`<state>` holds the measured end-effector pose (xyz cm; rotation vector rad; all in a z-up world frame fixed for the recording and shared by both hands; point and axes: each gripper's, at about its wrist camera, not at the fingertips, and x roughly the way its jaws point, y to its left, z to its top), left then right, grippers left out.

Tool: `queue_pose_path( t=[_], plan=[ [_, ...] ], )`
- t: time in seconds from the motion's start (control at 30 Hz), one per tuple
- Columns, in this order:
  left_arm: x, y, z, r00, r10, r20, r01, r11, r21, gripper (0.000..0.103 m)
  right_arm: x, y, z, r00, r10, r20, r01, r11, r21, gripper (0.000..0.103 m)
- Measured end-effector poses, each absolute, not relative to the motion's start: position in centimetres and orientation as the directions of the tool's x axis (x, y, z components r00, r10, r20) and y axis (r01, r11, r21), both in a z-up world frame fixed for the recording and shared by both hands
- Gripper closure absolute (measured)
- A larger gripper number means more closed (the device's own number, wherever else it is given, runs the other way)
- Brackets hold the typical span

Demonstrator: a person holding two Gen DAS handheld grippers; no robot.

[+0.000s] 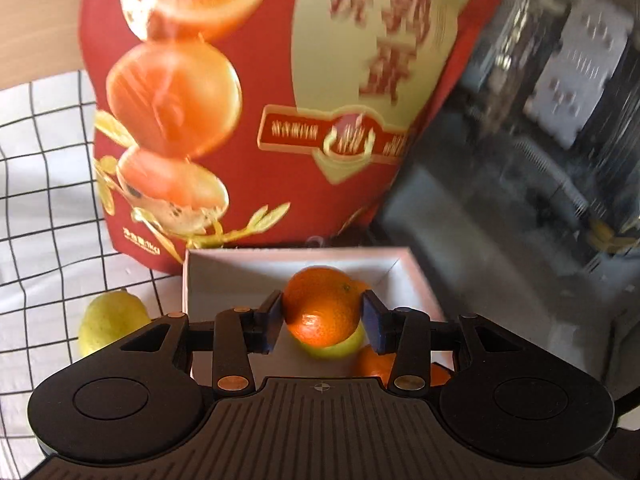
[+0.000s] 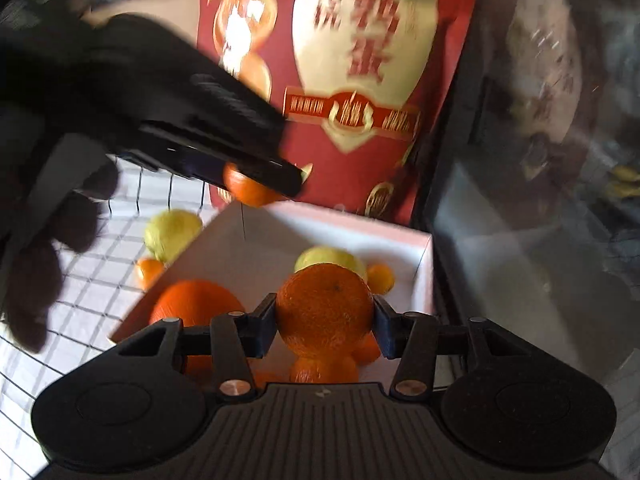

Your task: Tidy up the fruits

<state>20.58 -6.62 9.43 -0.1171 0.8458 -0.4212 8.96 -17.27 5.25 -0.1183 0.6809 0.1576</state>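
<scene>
Orange mandarin [image 1: 322,312] sits clamped between the left gripper [image 1: 324,318] pads, above the white box [image 1: 224,276]. Right gripper [image 2: 325,322] pinches another orange [image 2: 325,310]; a lemon [image 2: 320,258] lies at twelve o'clock behind it.

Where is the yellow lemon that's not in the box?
In the left wrist view, the lemon sits lower left on the checked cloth, just outside the white box.
</scene>
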Motion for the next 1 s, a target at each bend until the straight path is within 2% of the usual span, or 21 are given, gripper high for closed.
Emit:
queue_pose_path(
  t=[0.17,0.27,0.4,0.5,0.63,0.73,0.87,1.0],
  plan=[
    [18.6,-5.8,9.9,0.645,-0.419,-0.638,0.361,0.904,-0.229,0.057,9.6,-16.6,3.8,0.732,0.103,-0.674,-0.192,0.98,-0.059,0.053],
    [17.1,-4.4,10.8,0.676,-0.422,-0.604,0.371,0.903,-0.216,0.057,9.4,-16.4,3.2,0.729,0.105,-0.676,-0.194,0.979,-0.057,0.04],
    [14.5,-1.4,10.9,0.71,-0.389,-0.587,0.322,0.921,-0.221,0.057,9.1,-15.9,3.4,0.738,0.108,-0.666,-0.198,0.978,-0.062,0.04],
    [12.4,1.4,10.0,0.734,-0.311,-0.604,0.219,0.95,-0.223,0.057,8.7,-15.3,3.9,0.755,0.115,-0.645,-0.206,0.976,-0.068,0.04],
    [9.9,5.8,7.6,0.703,-0.235,-0.671,0.048,0.957,-0.285,0.057,8.2,-14.4,4.9,0.784,0.108,-0.611,-0.202,0.976,-0.086,0.04],
    [7.6,8.5,6.3,0.692,-0.179,-0.699,-0.032,0.96,-0.277,0.057,8.1,-13.8,6.1,0.803,0.118,-0.584,-0.212,0.973,-0.095,0.04],
    [4.6,10.8,5.5,0.694,-0.14,-0.706,-0.078,0.96,-0.268,0.057,7.8,-12.4,7.8,0.803,0.186,-0.566,-0.276,0.958,-0.077,0.039],
    [2.7,11.8,5.0,0.685,-0.122,-0.719,-0.074,0.969,-0.235,0.057,8.4,-9.9,8.6,0.766,0.264,-0.586,-0.357,0.933,-0.046,0.039]
  ],
)
